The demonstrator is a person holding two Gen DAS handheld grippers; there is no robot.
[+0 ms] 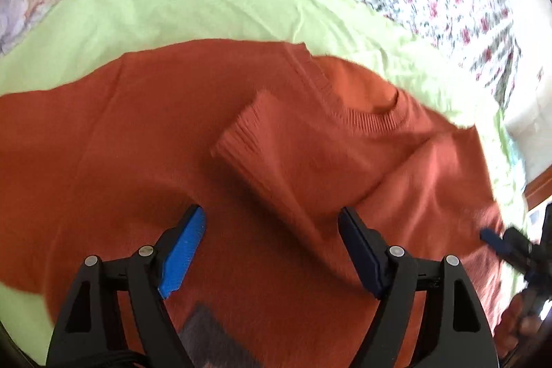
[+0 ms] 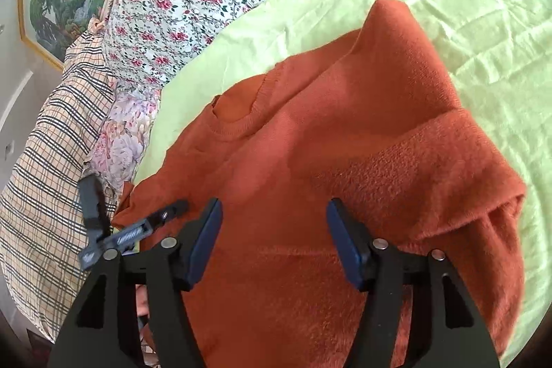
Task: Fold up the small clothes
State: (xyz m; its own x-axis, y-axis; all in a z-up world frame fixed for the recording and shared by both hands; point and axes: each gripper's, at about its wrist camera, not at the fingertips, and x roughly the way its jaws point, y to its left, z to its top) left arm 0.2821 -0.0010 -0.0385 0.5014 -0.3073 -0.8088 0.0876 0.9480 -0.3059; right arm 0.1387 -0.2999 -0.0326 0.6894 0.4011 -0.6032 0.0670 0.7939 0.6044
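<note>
Sweater (image 1: 145, 140) spread right under both your tools, rust-orange knit on the lime sheet (image 1: 193, 9). Your left gripper (image 1: 272, 223) hangs with fingers wide apart, gripping nothing; the folded sleeve cuff (image 1: 241, 130) lies just ahead of the tips, collar (image 1: 372, 116) beyond the right-hand finger. Your right gripper (image 2: 274, 212) is parted too, empty, knit beneath and between its fingers, collar ahead toward the left-hand one.
</note>
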